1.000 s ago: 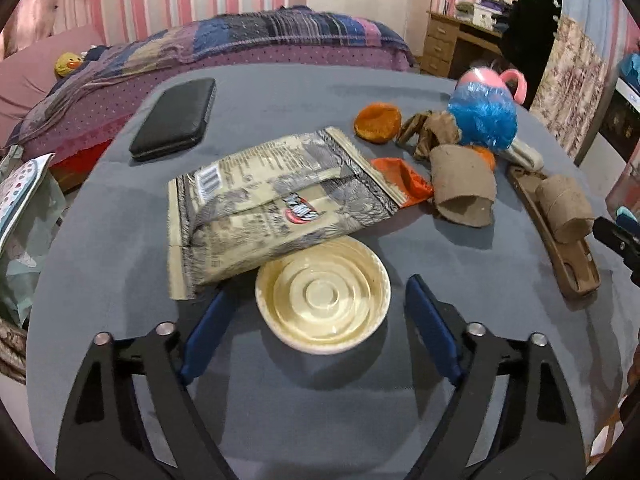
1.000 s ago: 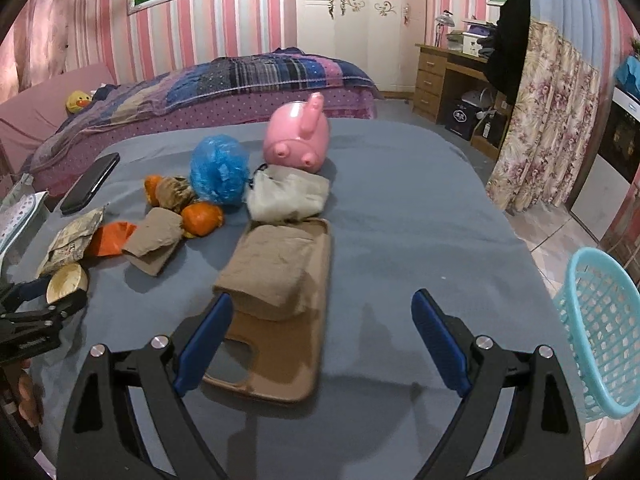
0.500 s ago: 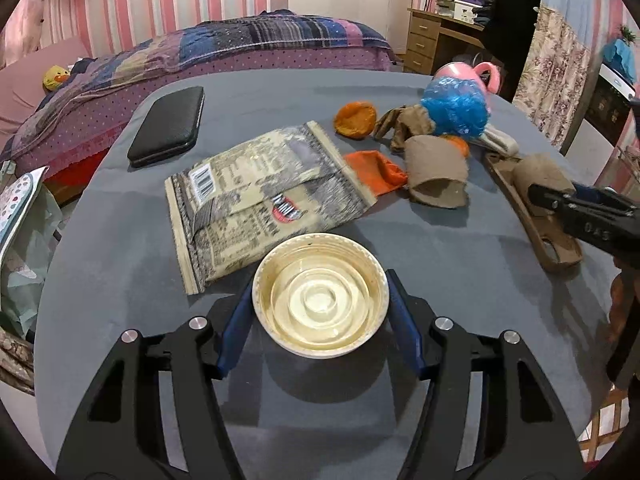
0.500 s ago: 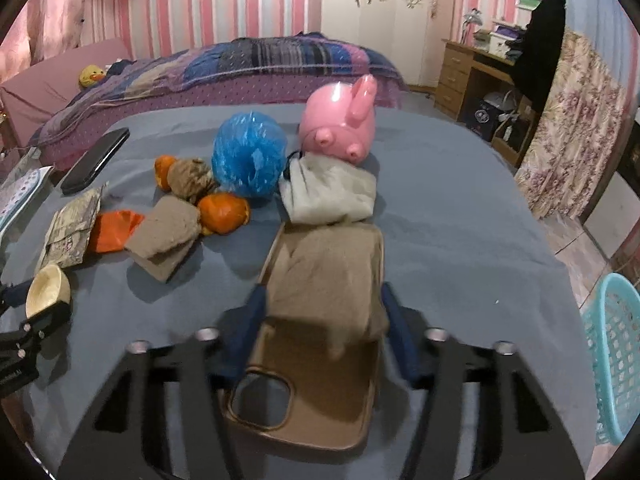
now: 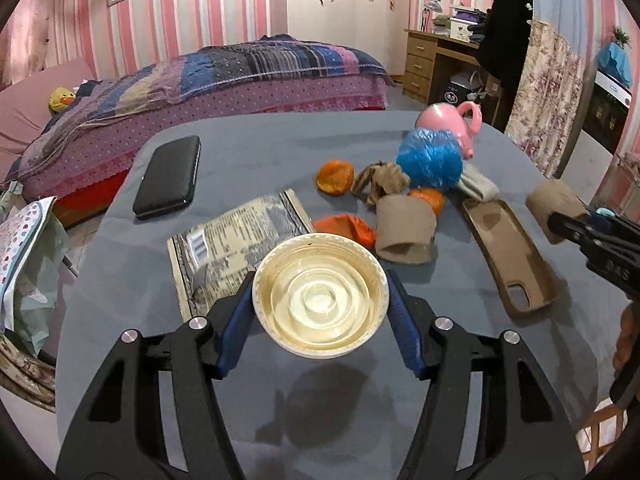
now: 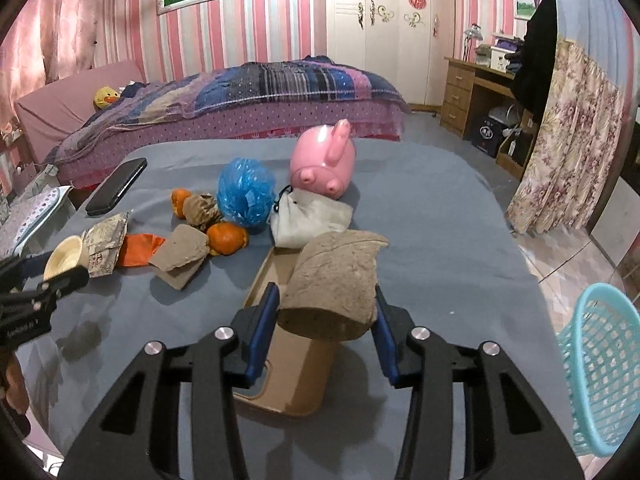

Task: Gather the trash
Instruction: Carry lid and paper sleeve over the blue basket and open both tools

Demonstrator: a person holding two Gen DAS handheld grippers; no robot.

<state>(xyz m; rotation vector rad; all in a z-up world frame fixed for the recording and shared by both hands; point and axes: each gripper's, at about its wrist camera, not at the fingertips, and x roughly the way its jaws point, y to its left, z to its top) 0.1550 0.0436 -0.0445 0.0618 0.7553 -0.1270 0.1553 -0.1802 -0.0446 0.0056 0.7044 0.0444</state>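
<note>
My left gripper (image 5: 320, 316) is shut on a round cream plastic lid (image 5: 320, 296) and holds it a little above the grey table, its shadow below. My right gripper (image 6: 326, 320) grips a flattened cardboard tube (image 6: 336, 280) above the brown phone case (image 6: 288, 376); its jaws are closing and both pads press the tube's sides. On the table lie a snack wrapper (image 5: 232, 248), an orange scrap (image 5: 348, 228), a second cardboard tube (image 5: 406, 232), orange peels (image 5: 335, 176), crumpled brown paper (image 5: 380, 180) and a blue plastic ball (image 5: 430, 158).
A black phone (image 5: 168, 178) lies at the table's far left. A pink pig toy (image 6: 324, 160) and a white pouch (image 6: 310, 220) sit behind the trash. A teal basket (image 6: 600, 368) stands on the floor to the right. A bed (image 6: 260, 96) lies beyond the table.
Both grippers went from open to closed, the left on the lid and the right on the cardboard tube. Both things have come up off the table and the phone case.
</note>
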